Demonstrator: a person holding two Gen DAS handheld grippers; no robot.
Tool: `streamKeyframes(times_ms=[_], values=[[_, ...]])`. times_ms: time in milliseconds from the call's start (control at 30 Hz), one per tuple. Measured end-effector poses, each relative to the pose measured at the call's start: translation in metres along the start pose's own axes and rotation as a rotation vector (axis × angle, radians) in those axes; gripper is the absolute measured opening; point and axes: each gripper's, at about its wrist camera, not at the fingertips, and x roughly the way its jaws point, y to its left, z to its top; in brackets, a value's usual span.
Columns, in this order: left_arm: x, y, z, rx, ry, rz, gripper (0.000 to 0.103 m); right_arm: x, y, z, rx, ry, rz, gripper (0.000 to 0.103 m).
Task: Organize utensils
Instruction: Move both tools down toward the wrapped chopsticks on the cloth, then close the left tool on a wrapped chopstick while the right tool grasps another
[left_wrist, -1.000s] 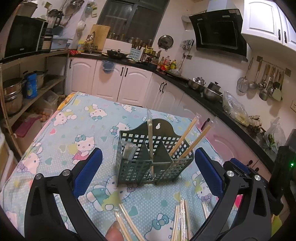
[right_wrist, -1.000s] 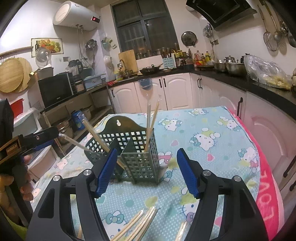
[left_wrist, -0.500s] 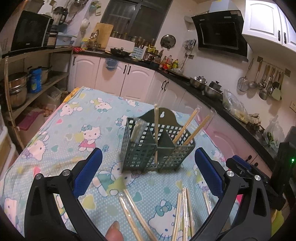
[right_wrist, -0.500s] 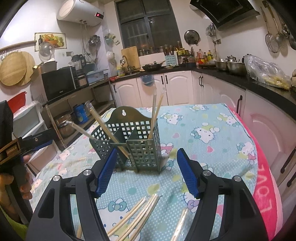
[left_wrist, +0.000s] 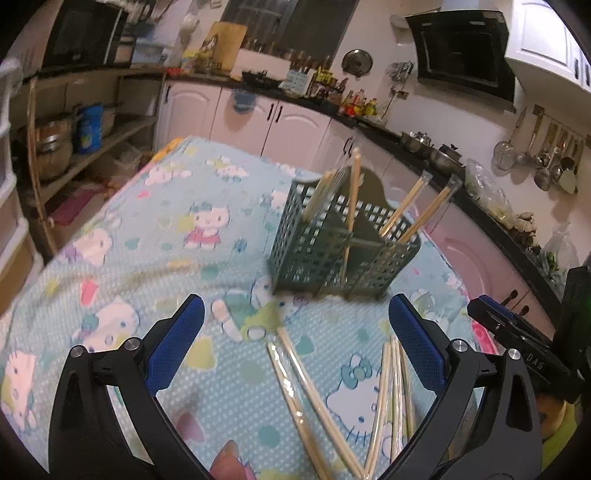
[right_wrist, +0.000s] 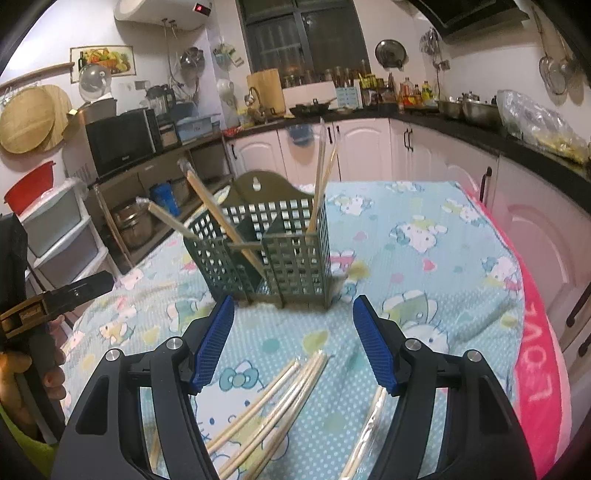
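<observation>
Both claws hang over the table with jaws apart and nothing between them: the left gripper (left_wrist: 295, 343) and the right gripper (right_wrist: 293, 341) each point down at the loose pale wooden chopsticks in clear wrappers (left_wrist: 321, 398), which lie on the light blue cartoon-cat tablecloth (left_wrist: 147, 221) just under and ahead of the fingertips. In the right view the same chopsticks (right_wrist: 273, 398) spread like a fan below the left blue pad (right_wrist: 214, 343). Straight ahead of both claws stands the dark green plastic lattice utensil holder with compartments (left_wrist: 332, 240), upright, with several chopsticks leaning out of it. I think the risk is this: the sticks lie crossed and close together, so a claw may pinch two, or the slippery wrapper may let one slide out. The leaning sticks in the holder could also be knocked when a new one is brought in. To the left of the left claw the cloth is free and wide; on the right side the pink cloth edge (right_wrist: 535, 332) is near, and a pushed stick could roll off there.
</observation>
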Motion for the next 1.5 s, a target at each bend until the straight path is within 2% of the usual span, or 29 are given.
streamKeyframes(times_ms=[267,633,767,800,900,1000,1100,1300,1500], values=[[0.011,0.009,-0.025,-0.007,0.070,0.037,0.091,0.014,0.002,-0.016,-0.007,0.082,0.006,0.064],[0.031,0.009,-0.058,0.001,0.166,0.048,0.091,0.033,-0.002,-0.044,-0.013,0.193,0.002,0.064],[0.039,0.009,-0.066,-0.003,0.204,0.046,0.074,0.039,-0.005,-0.050,-0.012,0.229,-0.002,0.064],[0.041,0.009,-0.068,-0.007,0.212,0.044,0.065,0.040,-0.006,-0.051,-0.013,0.234,-0.001,0.064],[0.048,0.008,-0.070,-0.007,0.234,0.043,0.050,0.044,-0.006,-0.053,-0.017,0.251,-0.004,0.064],[0.055,0.009,-0.073,-0.013,0.255,0.037,0.039,0.047,-0.005,-0.053,-0.029,0.258,-0.003,0.058],[0.061,0.009,-0.072,-0.010,0.260,0.047,0.034,0.051,-0.006,-0.053,-0.024,0.268,-0.006,0.051],[0.072,0.013,-0.065,-0.022,0.274,0.053,0.032,0.063,-0.010,-0.049,-0.015,0.300,-0.023,0.040],[0.081,0.015,-0.059,-0.033,0.275,0.058,0.032,0.073,-0.012,-0.042,-0.008,0.316,-0.033,0.035]])
